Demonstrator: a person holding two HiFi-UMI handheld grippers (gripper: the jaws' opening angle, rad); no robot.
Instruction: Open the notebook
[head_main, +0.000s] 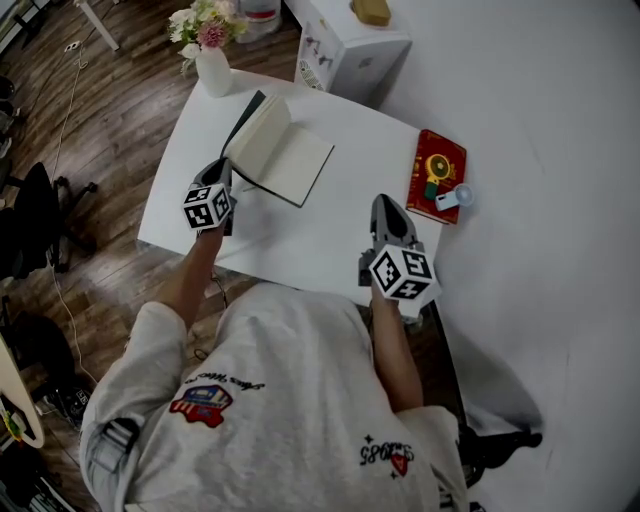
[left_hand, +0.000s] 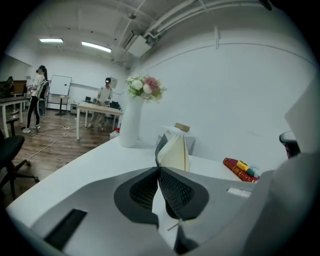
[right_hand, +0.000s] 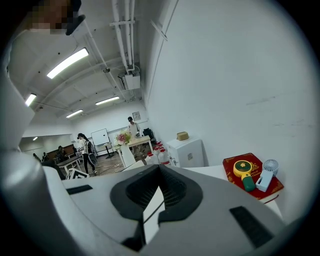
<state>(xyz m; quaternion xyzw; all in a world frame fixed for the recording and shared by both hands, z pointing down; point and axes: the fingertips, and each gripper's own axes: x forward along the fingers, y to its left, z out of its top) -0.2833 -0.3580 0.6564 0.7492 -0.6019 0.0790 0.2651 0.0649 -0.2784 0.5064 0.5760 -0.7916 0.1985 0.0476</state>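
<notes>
With left gripper (head_main: 224, 166) clamped tight on the upright cover (head_main: 243, 122) of the notebook (head_main: 285, 150), upper left of the frame, could lose that thin pinch and let it flop shut, or drag everything toward the vase (head_main: 213, 72). Right gripper (head_main: 388, 204) shut, empty, lower centre.

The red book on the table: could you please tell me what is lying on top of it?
A yellow-and-green gadget and a small white fan lie on the red book; the cover beneath them is hidden.

No legible text or labels.
</notes>
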